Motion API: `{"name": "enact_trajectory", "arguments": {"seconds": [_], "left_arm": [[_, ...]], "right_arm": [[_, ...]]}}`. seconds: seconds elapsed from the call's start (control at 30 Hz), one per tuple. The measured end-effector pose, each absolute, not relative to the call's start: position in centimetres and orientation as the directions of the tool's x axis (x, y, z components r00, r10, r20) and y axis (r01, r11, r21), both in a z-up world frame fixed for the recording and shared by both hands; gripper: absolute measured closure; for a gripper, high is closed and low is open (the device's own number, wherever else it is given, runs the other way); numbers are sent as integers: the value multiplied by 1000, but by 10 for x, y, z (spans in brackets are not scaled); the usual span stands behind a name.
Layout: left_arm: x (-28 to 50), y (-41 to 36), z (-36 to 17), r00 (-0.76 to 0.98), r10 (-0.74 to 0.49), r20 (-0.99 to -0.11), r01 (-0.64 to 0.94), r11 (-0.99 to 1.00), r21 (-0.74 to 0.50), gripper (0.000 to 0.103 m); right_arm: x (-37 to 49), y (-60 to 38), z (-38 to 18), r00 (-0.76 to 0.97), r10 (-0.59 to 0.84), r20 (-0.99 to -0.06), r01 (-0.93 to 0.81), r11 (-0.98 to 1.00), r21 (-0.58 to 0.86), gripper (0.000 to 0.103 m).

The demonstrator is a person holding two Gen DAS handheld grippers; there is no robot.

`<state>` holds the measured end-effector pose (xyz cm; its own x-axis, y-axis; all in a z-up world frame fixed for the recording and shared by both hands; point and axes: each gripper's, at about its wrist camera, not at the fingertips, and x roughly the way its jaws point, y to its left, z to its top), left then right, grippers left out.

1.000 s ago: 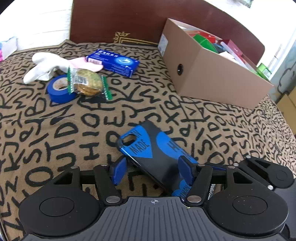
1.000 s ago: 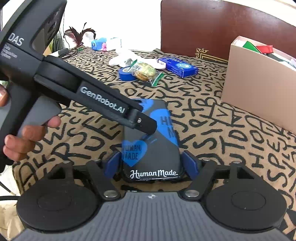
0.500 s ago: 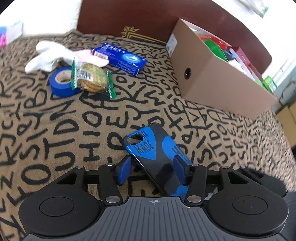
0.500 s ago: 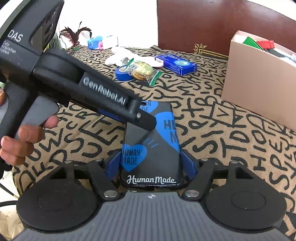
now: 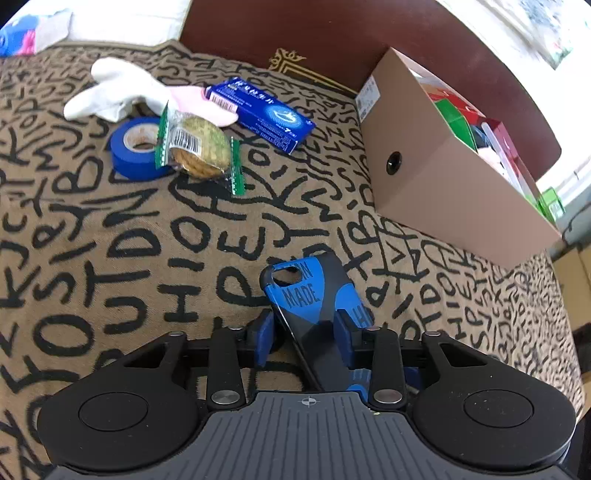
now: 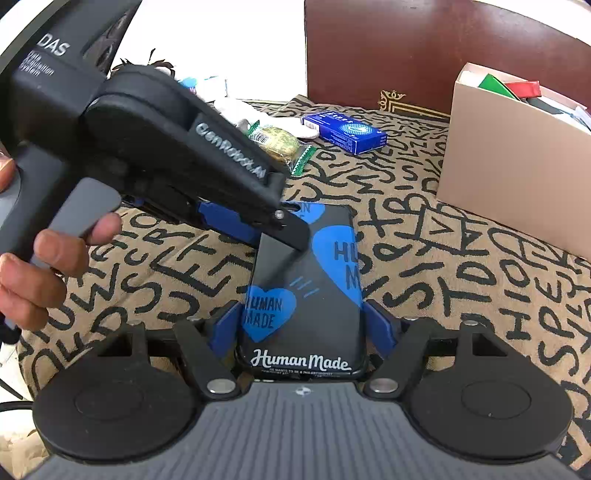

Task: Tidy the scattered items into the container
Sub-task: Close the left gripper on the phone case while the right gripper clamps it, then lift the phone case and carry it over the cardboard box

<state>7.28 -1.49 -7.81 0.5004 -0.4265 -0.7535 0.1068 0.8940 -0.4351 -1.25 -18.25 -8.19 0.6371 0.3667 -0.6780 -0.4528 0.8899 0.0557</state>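
Note:
A black and blue "Human Made" phone case (image 5: 314,310) (image 6: 314,288) is tilted up off the patterned cloth. My left gripper (image 5: 304,328) is shut on its edge. My right gripper (image 6: 301,325) is shut across its width at the near end. The open cardboard box (image 5: 443,192) (image 6: 517,177) stands to the right, with several items inside. On the cloth farther back lie a blue tape roll (image 5: 136,147), a wrapped biscuit (image 5: 199,147) (image 6: 275,138), a blue carton (image 5: 262,112) (image 6: 347,131) and a white sock (image 5: 114,90).
A dark wooden headboard (image 5: 332,33) stands behind the cloth. The left gripper's body and a hand (image 6: 48,266) fill the left of the right wrist view. The cloth's edge drops off at the far right (image 5: 569,314).
My left gripper has narrowed onto the phone case and lifted it, and the case now tilts up. My right gripper stays shut on its near end. The other items have not moved.

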Motion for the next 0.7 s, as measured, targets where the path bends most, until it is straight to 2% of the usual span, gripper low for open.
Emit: {"name": "enact_trajectory", "arguments": {"seconds": [0.13,0.2,0.4,0.7], "left_arm": [[77,-22,-78,504,-416,-756,112,900,-421,45],[77,-26,-76,509,-401,-762,113,908,-403,50],[75,-24,-74,506,-417,-755,99,897,-430,55],[75,-40,-45,532,-440,-723,156,891,-427,55]], "right_arm": [[-14,-181,-83,648,362,-670,-446,894,52,27],[-14,-184,-82,652,364,-666,-437,897,63,28],[-19,-191,-80,659,371,-655,-417,904,92,28],[-22,-202,-59,705,365,-607,-392,915,96,28]]}}
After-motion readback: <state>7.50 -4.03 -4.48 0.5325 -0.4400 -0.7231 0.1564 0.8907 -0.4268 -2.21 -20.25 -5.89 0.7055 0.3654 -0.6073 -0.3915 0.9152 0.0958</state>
